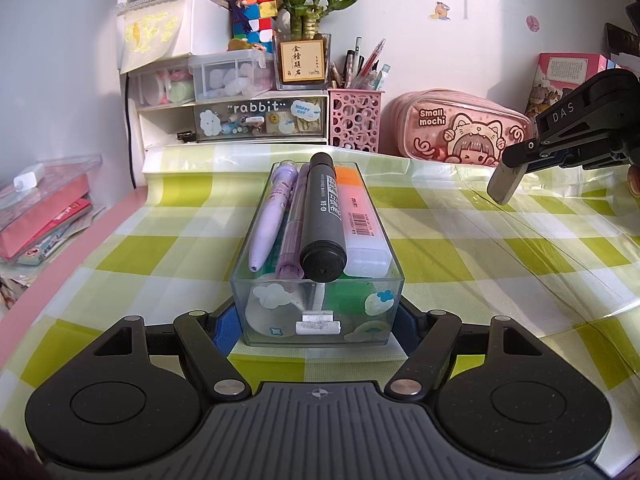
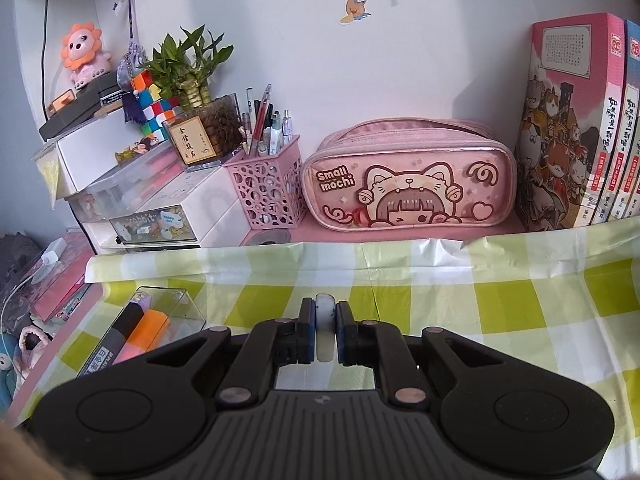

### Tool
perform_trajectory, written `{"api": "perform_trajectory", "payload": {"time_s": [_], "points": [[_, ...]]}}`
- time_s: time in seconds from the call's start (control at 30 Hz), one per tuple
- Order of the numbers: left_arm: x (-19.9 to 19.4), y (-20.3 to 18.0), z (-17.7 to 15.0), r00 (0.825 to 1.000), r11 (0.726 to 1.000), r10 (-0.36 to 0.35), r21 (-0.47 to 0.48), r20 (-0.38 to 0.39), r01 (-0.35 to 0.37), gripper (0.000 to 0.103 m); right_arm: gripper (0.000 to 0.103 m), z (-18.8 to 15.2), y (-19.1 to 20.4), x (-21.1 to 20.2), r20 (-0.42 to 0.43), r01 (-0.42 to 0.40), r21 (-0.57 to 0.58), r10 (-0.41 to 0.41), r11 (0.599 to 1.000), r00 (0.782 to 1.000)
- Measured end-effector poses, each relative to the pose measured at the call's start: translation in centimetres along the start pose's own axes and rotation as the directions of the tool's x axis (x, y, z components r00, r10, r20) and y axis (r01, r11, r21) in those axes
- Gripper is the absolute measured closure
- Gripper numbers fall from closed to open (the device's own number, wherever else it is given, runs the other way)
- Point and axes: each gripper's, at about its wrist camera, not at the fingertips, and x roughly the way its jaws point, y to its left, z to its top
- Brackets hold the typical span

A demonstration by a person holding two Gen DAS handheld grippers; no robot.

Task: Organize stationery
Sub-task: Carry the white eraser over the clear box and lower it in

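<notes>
A clear plastic box (image 1: 256, 292) stands on the green checked cloth, held between my left gripper's (image 1: 318, 320) blue pads at its near end. In it lie a black marker (image 1: 322, 216), a purple pen (image 1: 270, 216), a thin purple marker (image 1: 294, 228) and an orange highlighter (image 1: 360, 216). My right gripper (image 2: 323, 332) is shut on a white eraser (image 2: 324, 312) and holds it above the cloth, right of the box. It also shows in the left wrist view (image 1: 516, 168), with the eraser (image 1: 505, 182) hanging down. The box shows at the lower left of the right wrist view (image 2: 176, 300).
Along the back wall stand a pink pen holder (image 1: 354, 118) with several pens, a pink "Small mochi" pencil case (image 1: 456, 128), a white drawer unit (image 1: 236, 116) with a plant on top, and books (image 2: 576, 128). A clear case (image 1: 44, 200) lies left of the pink desk edge.
</notes>
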Motion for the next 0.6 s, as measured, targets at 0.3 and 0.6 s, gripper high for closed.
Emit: {"api": "perform_trajectory", "payload": {"time_s": [0.3, 0.6], "points": [[0.0, 0.0, 0.0, 1.000, 1.000, 0.001, -0.001, 0.000, -0.001, 0.031, 0.103, 0.7, 3.4, -0.5, 0.009, -0.075, -0.177, 0.078, 0.981, 0.997], [0.0, 0.0, 0.0, 1.000, 1.000, 0.000, 0.000, 0.000, 0.000, 0.031, 0.103, 2.6, 6.4, 0.6, -0.071, -0.188, -0.310, 0.174, 0.932, 0.982]]}}
